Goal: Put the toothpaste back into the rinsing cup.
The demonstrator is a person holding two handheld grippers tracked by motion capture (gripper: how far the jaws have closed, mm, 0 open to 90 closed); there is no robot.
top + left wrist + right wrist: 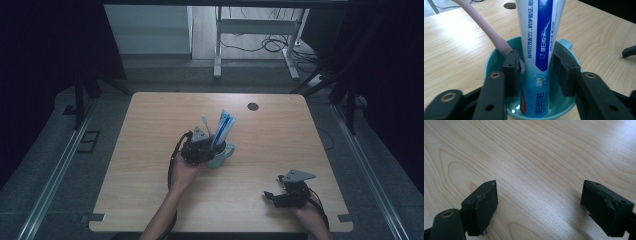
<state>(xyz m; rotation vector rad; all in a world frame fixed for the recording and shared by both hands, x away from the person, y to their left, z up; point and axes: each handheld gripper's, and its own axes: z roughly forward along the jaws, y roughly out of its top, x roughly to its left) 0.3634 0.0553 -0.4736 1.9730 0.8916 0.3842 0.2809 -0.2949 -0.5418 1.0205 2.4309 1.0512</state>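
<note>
Standing upright in teal cup (489, 65): toothpaste tube (541, 45), left claw (536, 72) straddling.

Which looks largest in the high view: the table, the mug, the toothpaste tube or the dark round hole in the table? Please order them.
1. Table
2. Toothpaste tube and mug: they look alike in size, and the left gripper hides part of the mug, so I do not rank them.
3. Dark round hole
</note>
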